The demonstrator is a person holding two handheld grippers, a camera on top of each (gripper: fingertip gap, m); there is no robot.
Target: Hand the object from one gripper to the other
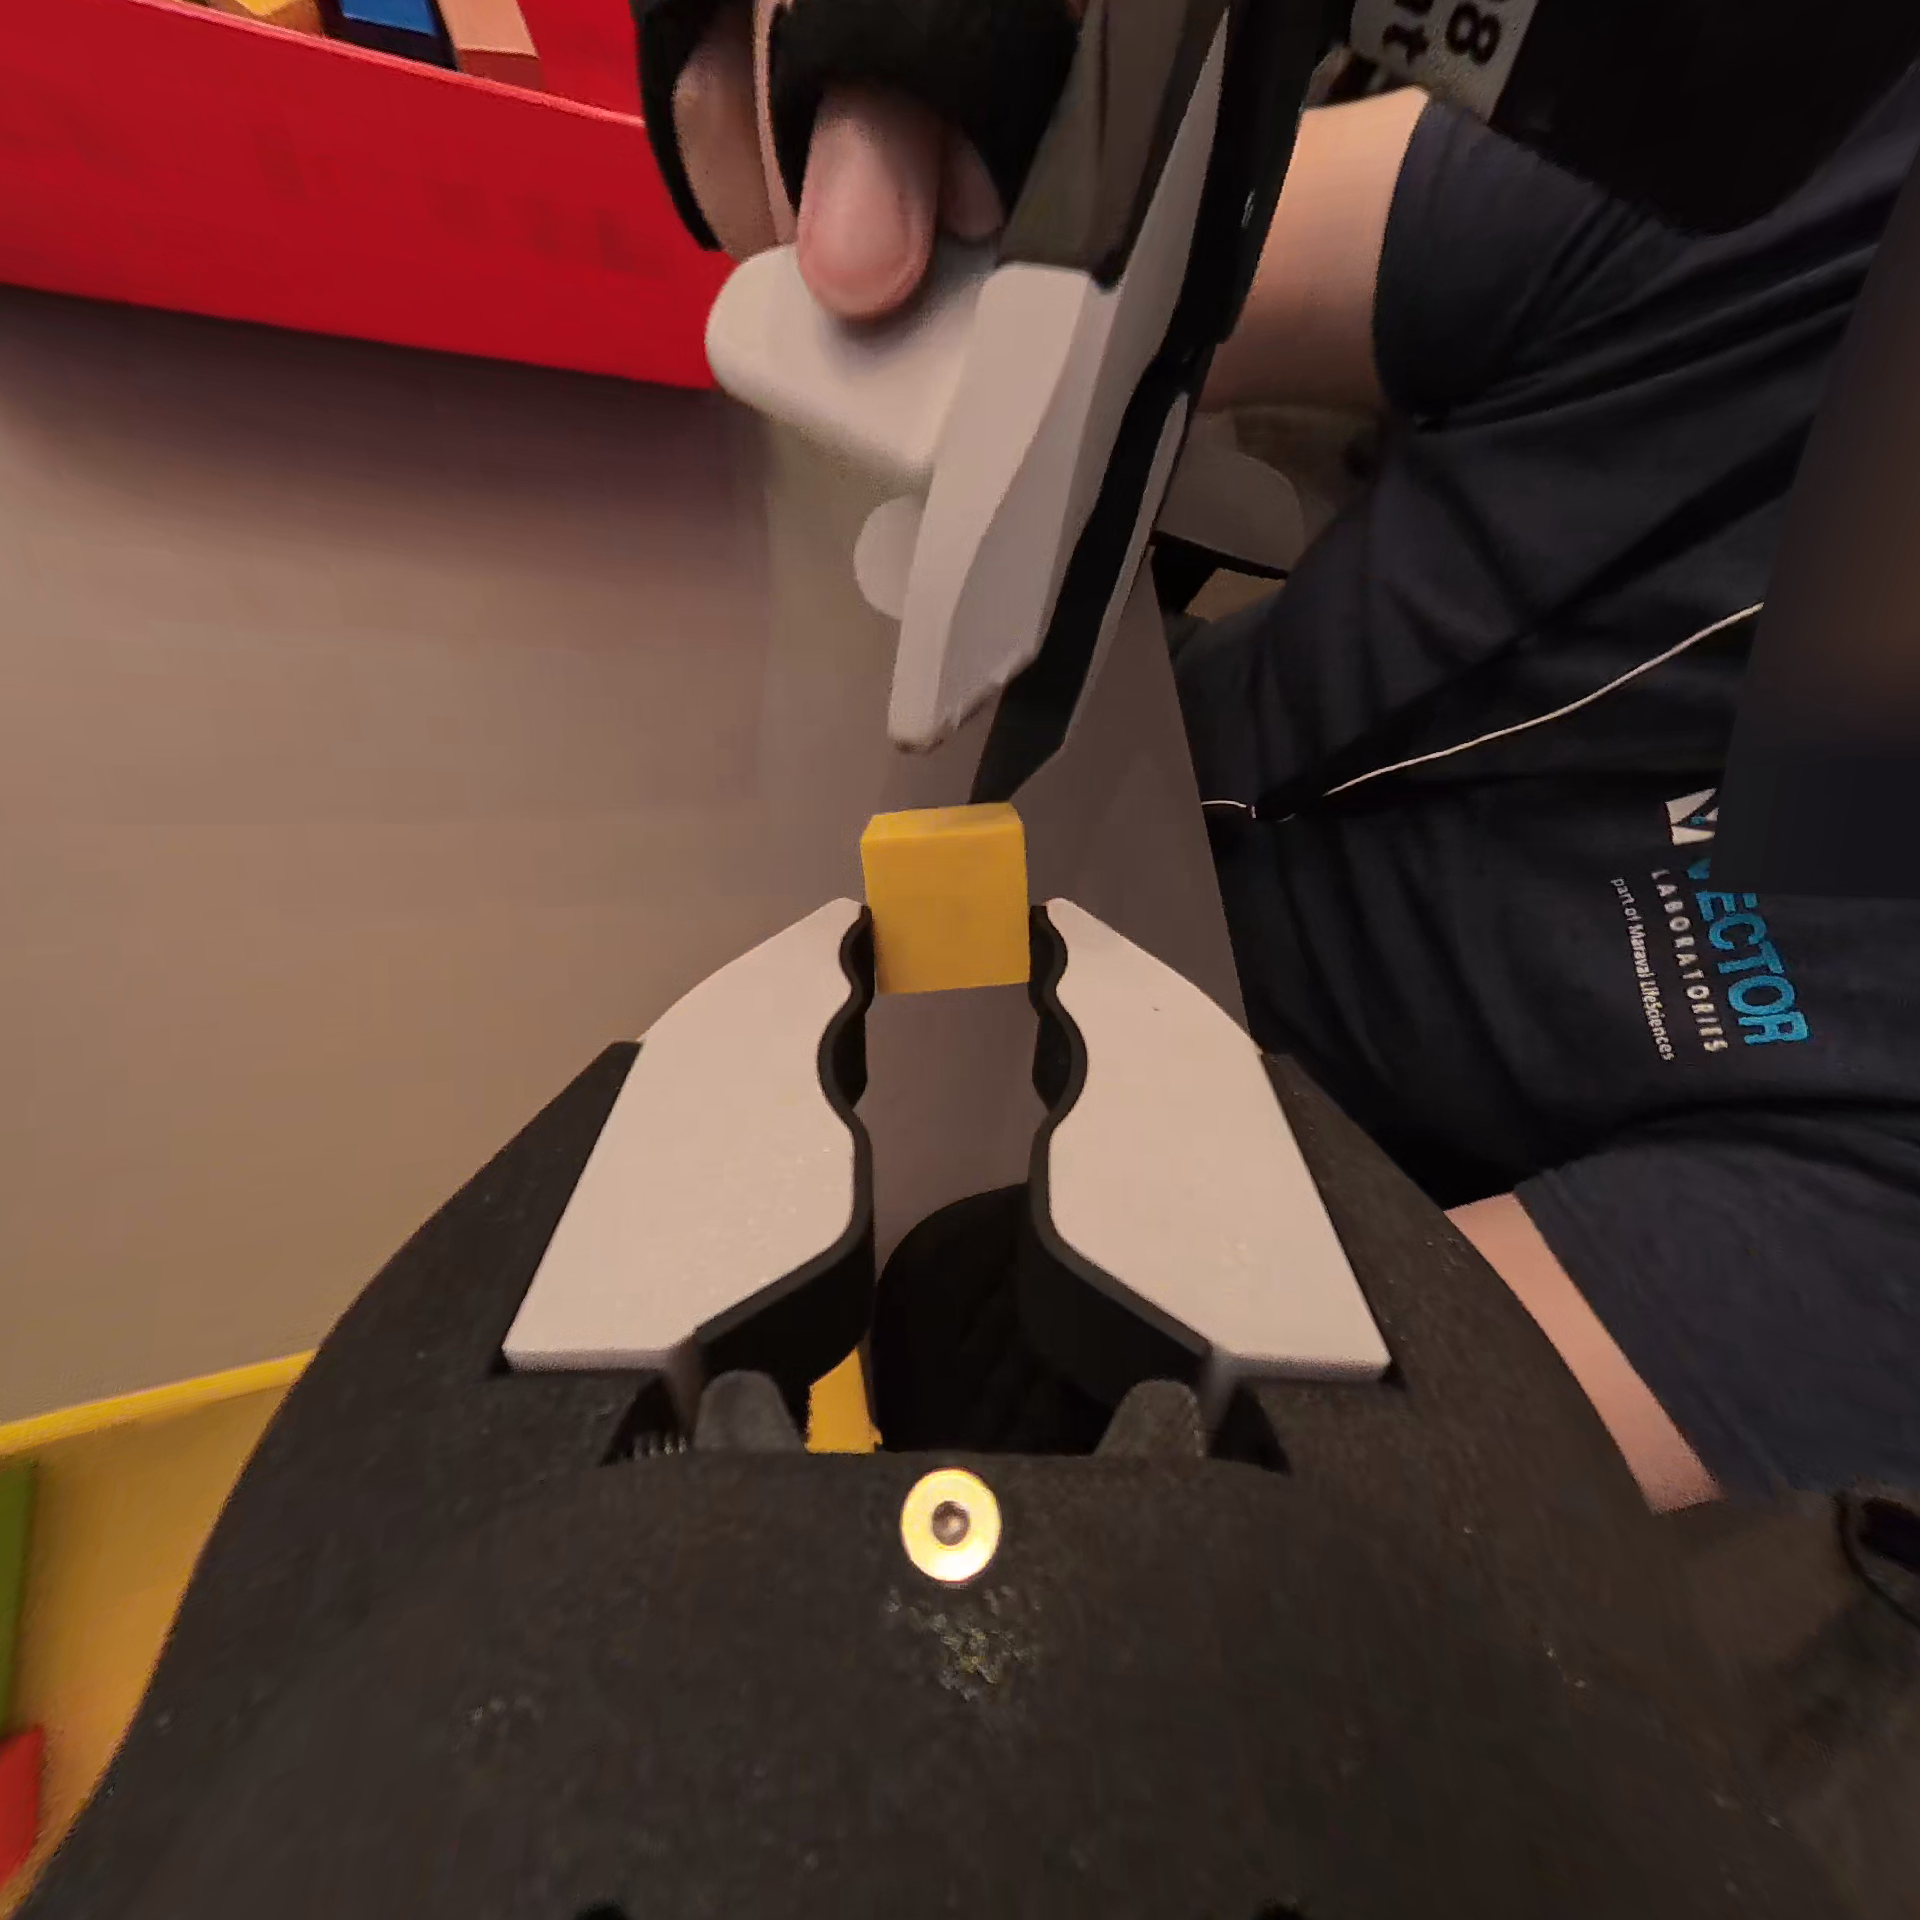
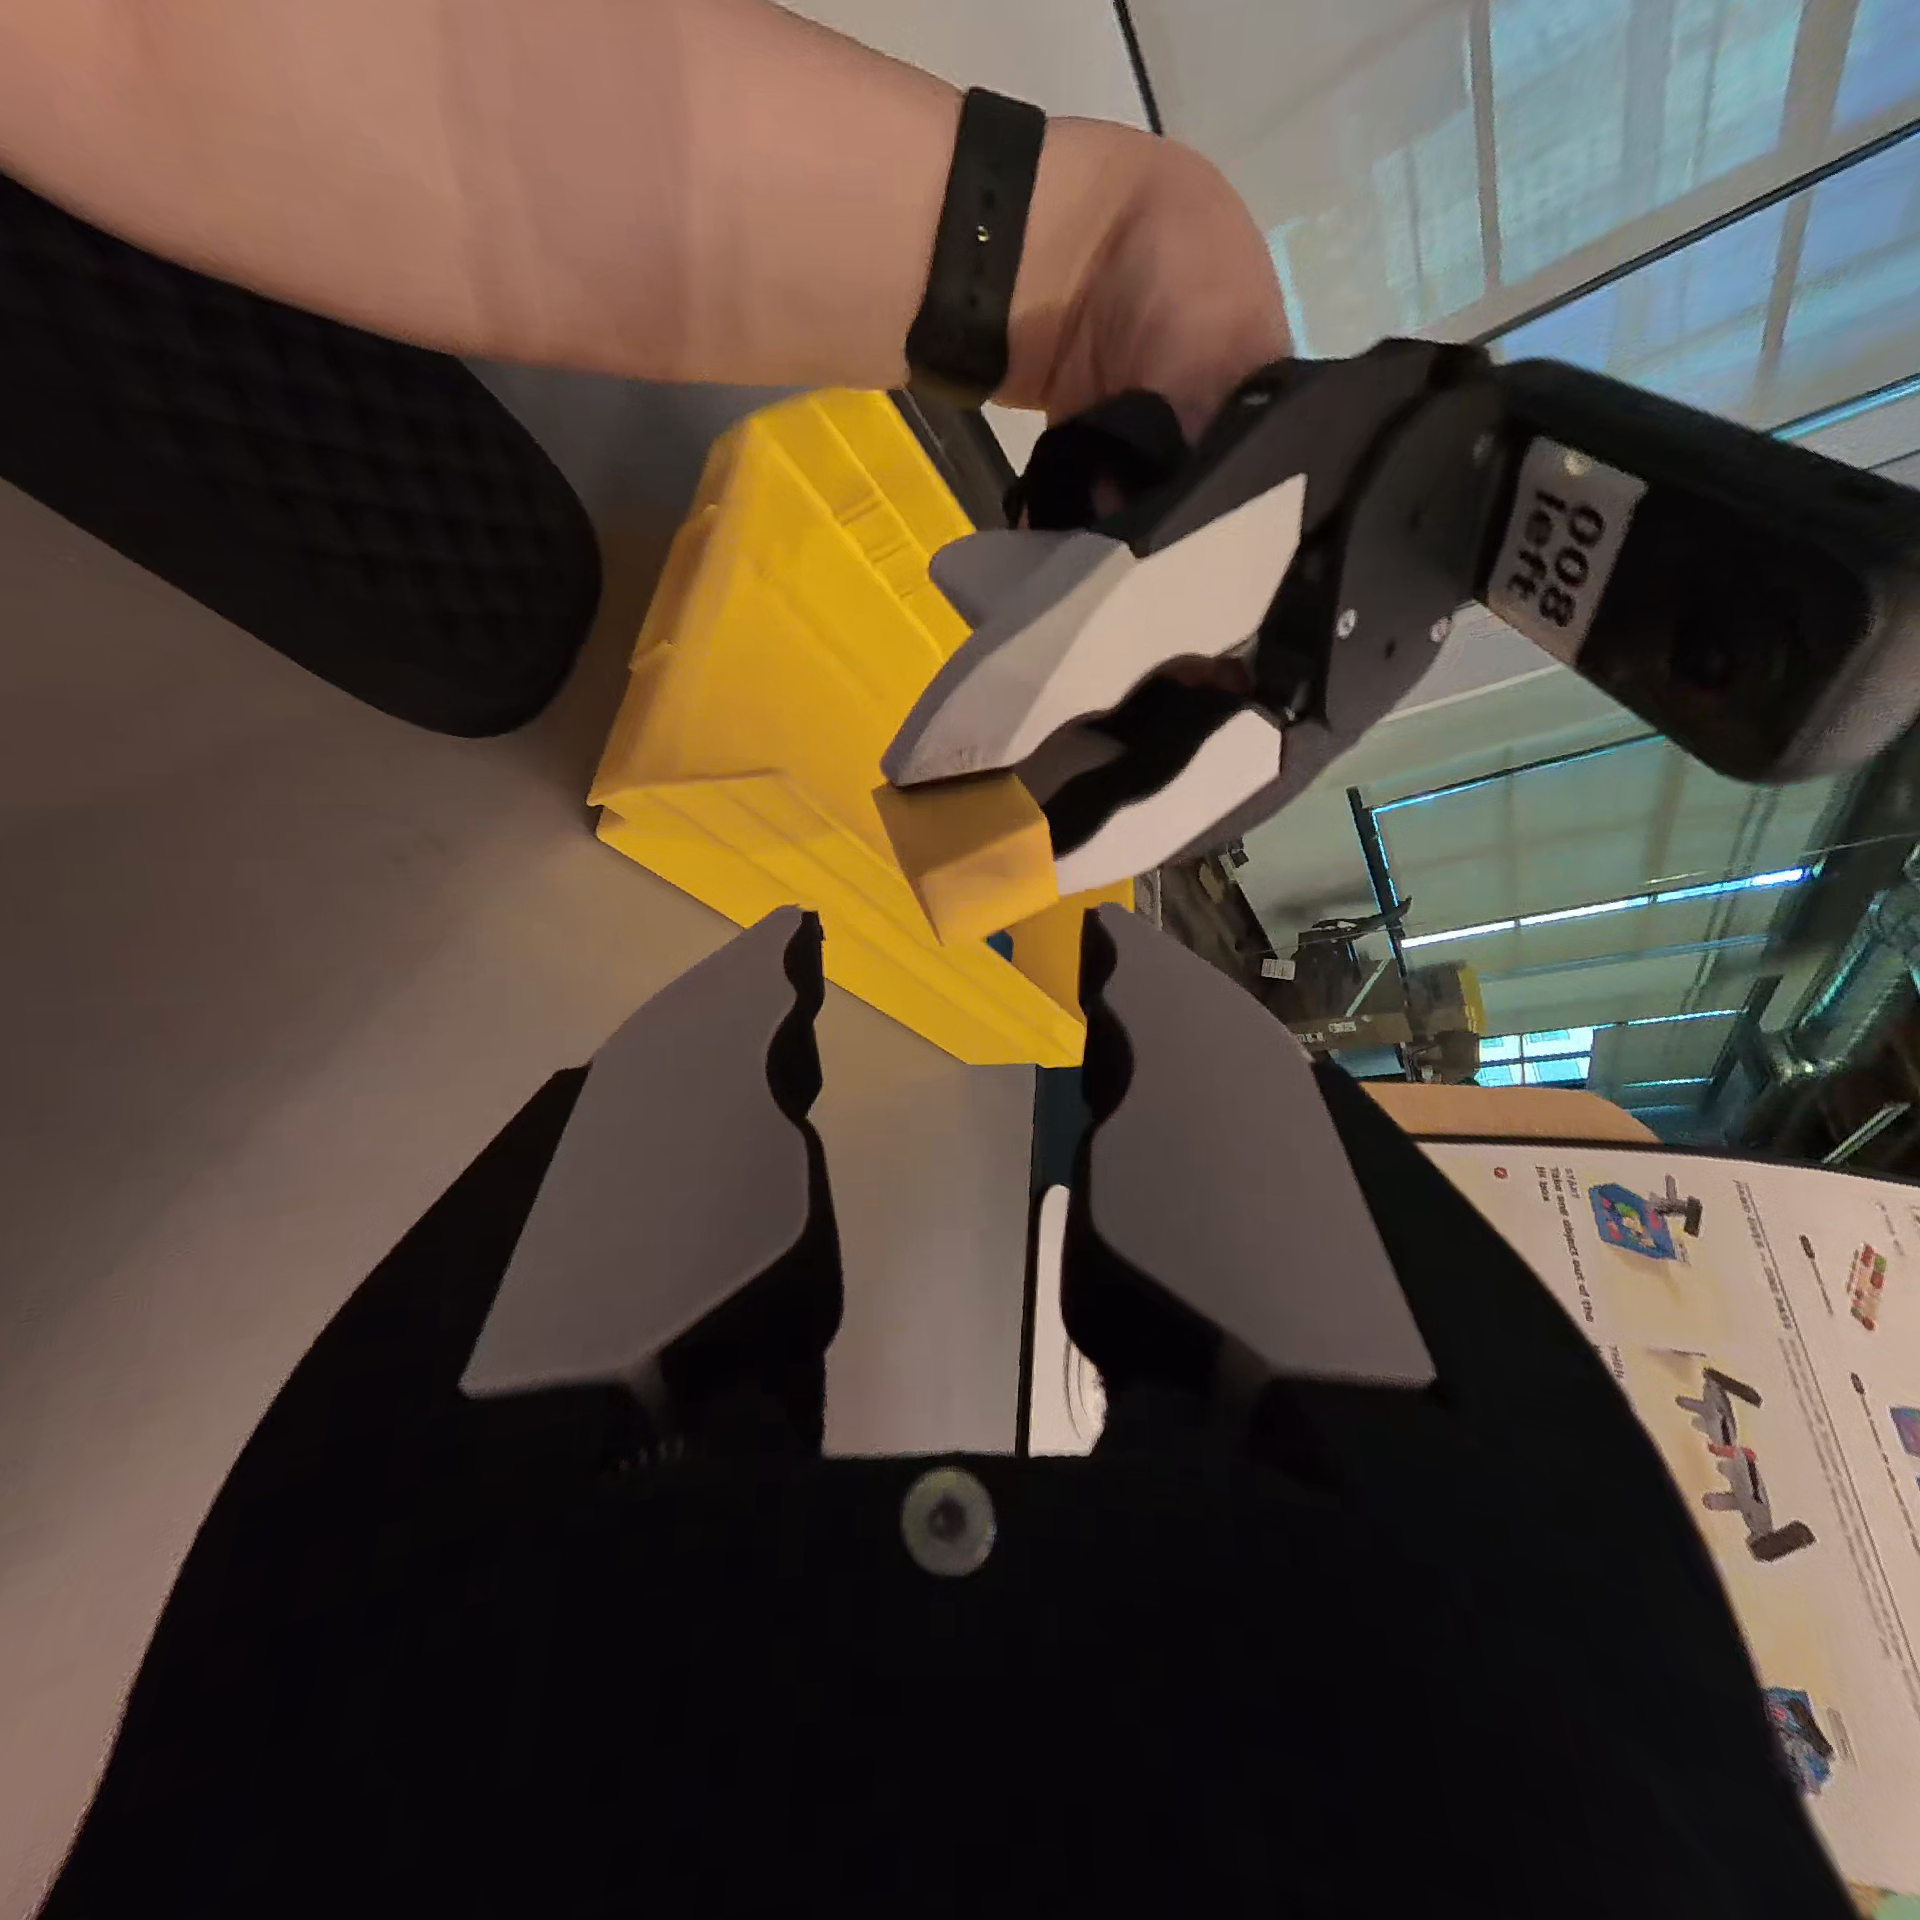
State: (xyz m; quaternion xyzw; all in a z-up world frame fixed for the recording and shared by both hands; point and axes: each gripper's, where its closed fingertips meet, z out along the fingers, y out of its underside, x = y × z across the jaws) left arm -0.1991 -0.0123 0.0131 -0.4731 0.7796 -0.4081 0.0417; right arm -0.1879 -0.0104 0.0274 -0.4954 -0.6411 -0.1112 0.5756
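Left tongs (image 1: pixel 945 920) clenched on yellow block (image 1: pixel 948 902), seen from L wrist view: grey fingers w/ wavy black pads (image 1: pixel 854 961) pressing block's two sides at very tips, most of block poking out past tips. Right tongs (image 1: pixel 961 743) coming in from top of same view, angled down, black fingertip touching or just above block's top back edge; cannot tell which. Gloved hand (image 1: pixel 831 156) gripping right tongs' handle, thumb resting on grey lever. Red bin (image 1: pixel 312 177) at upper left on grey worktop (image 1: pixel 364 727); yellow bin (image 1: pixel 135 1475) corner at lower left. Dark shirt sleeve & torso filling right side.

R wrist view: right tongs (image 2: pixel 951 935) released, fingers spread w/ clear gap, nothing between. Yellow block (image 2: pixel 971 857) just beyond & slightly above their tips, not yet inside gap, held by left tongs (image 2: pixel 982 805) entering from upper right, one grey finger above block, other below. Bare forearm w/ black wristband (image 2: pixel 977 239) crossing top of view. Yellow bin (image 2: pixel 790 727) behind block, standing on worktop (image 2: pixel 260 935). Black textured pad (image 2: pixel 291 520) at left. Printed instruction sheet (image 2: pixel 1714 1403) at lower right. Windows & ceiling in far background.
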